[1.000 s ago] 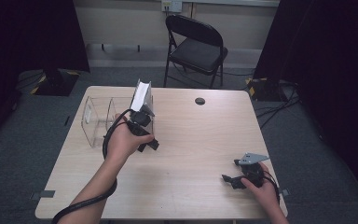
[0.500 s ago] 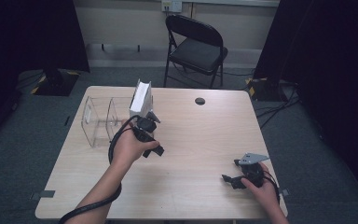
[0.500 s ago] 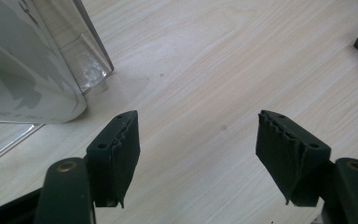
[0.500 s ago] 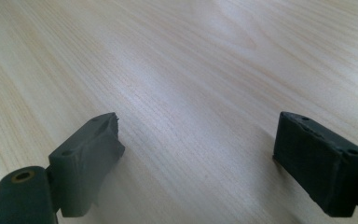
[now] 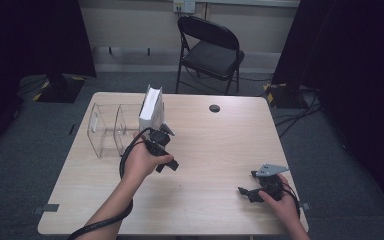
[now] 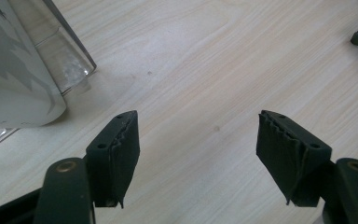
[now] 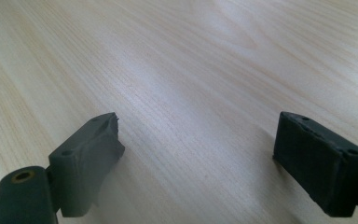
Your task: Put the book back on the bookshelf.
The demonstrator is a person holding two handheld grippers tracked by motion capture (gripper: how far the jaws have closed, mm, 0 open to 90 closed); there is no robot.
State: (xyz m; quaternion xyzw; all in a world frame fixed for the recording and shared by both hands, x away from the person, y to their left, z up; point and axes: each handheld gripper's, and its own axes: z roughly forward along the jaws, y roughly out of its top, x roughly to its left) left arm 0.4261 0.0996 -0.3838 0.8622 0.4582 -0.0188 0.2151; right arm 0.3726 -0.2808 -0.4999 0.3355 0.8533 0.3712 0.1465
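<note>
The room was dim, its edges nearly black. The table (image 5: 215, 150) was evenly lit, with soft shadows and mild blur.

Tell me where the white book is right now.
In the high view, the white book stands upright at the right end of the clear rack, far-left on the table.

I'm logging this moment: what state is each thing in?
Left tool: open, nothing between its jaws.
Right tool: open, empty, low over the table.
White book: upright, at the right end of the rack.
Clear rack: standing, other slots empty.
Folding chair: unfolded, unoccupied.
</note>
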